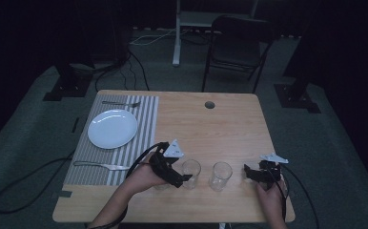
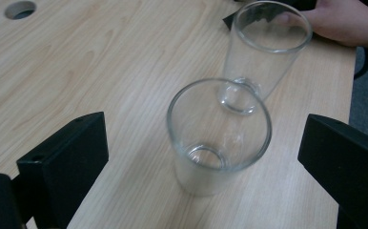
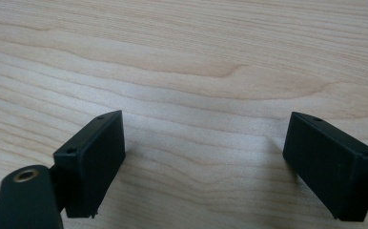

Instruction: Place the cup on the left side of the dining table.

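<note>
Two clear empty glasses stand upright near the table's front edge. The nearer glass [image 2: 219, 138] [image 1: 190, 172] stands between the jaws of my left gripper [image 2: 205, 152] [image 1: 182, 179], with a gap on each side and neither pad touching it. That gripper is open. The second glass [image 2: 264, 52] [image 1: 220, 175] stands just beyond it. My right gripper [image 3: 203, 143] [image 1: 247, 172] rests low over bare wood to the right of the second glass, open with nothing between its jaws. The person's right hand [image 2: 342, 19] shows behind the far glass.
A striped placemat [image 1: 144, 119] at the left holds a white plate [image 1: 112, 128], a fork [image 1: 121, 103] beyond it and a knife [image 1: 101, 165] in front. A cable hole [image 1: 209, 104] sits near the table's far edge. A folding chair [image 1: 239, 45] stands behind the table.
</note>
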The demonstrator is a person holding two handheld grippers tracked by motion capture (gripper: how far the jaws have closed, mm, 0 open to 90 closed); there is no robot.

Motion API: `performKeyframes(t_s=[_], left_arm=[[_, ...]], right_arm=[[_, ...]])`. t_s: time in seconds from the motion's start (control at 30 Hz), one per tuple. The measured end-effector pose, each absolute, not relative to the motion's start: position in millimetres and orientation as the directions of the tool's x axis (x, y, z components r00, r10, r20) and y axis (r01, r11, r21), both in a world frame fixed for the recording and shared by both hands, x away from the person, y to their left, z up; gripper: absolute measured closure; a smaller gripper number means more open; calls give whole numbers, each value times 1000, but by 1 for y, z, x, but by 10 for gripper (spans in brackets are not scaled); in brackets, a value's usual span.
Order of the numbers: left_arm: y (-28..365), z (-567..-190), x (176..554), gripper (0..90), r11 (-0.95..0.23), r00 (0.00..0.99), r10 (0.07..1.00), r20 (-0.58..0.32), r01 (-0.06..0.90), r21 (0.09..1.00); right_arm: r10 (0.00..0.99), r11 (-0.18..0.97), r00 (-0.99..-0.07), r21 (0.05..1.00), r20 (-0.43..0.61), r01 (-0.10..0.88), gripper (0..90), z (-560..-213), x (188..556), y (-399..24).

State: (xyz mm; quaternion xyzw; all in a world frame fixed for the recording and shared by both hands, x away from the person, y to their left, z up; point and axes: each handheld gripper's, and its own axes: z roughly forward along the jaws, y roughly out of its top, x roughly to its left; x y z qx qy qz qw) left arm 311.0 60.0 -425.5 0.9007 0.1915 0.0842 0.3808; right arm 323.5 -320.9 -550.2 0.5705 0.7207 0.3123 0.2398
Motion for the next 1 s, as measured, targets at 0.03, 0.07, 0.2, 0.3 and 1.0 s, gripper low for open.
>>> performKeyframes(t_s=[0.03,0.07,0.2,0.3,1.0], left_arm=[[57,-425,311,34,-636,912,410,7,280,719],[54,-426,312,34,-639,916,402,4,278,717],[43,-426,313,34,-647,921,389,10,266,715],[36,-424,314,35,-657,927,374,20,250,711],[-21,-432,318,35,-731,955,293,36,200,652]], right_arm=[[972,154,-234,724,11,673,137,-550,323,-321],[972,154,-234,724,11,672,137,-550,323,-321],[972,154,-234,724,10,672,137,-550,323,-321],[972,154,-234,724,10,672,137,-550,323,-321],[972,153,-234,724,11,673,137,-550,323,-321]])
